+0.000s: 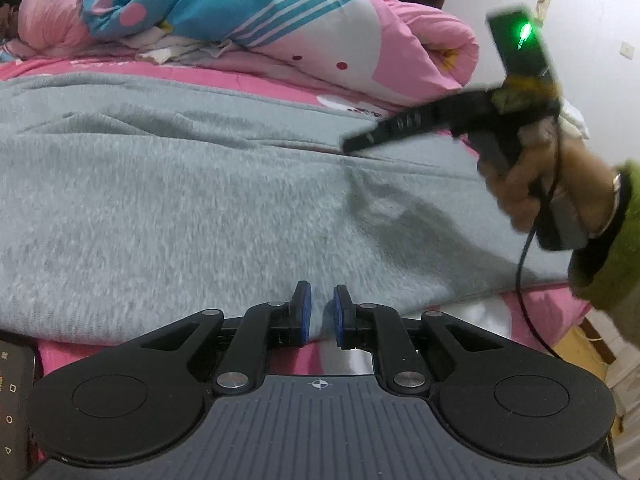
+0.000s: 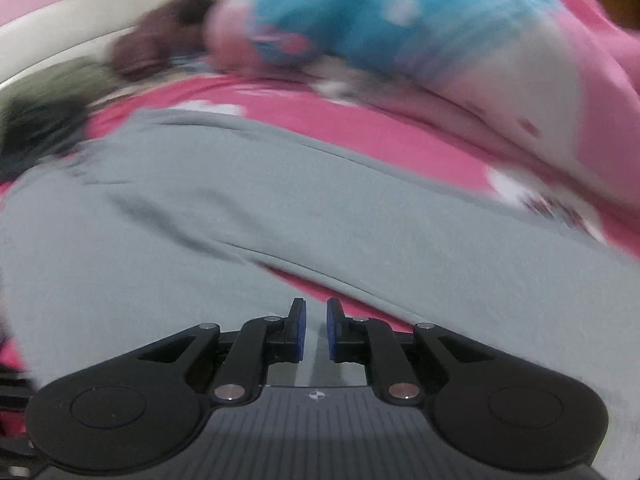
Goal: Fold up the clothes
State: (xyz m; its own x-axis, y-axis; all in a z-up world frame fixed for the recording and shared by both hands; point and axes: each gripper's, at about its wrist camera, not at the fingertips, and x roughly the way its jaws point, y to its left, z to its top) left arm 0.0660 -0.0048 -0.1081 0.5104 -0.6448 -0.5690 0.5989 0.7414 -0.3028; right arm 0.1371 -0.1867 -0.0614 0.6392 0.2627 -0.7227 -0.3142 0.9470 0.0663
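Note:
A grey fleecy garment [image 1: 180,208] lies spread flat across a pink bed sheet [image 1: 540,312]. My left gripper [image 1: 322,308] hovers at the garment's near edge, its blue pads a narrow gap apart with nothing between them. A hand [image 1: 520,184] in a green sleeve holds the right gripper [image 1: 352,143] over the garment's far right part, tips pointing left and down. The right wrist view is blurred: the right gripper [image 2: 316,320] is low over the grey garment [image 2: 200,200], slightly open and empty, near a fold line where pink sheet shows.
A rolled pink and blue quilt [image 1: 280,20] lies along the far side of the bed, with dark hair [image 1: 8,4] at its left end. A phone [image 1: 12,392] rests at the near left corner. A dark green heap [image 2: 40,108] sits far left.

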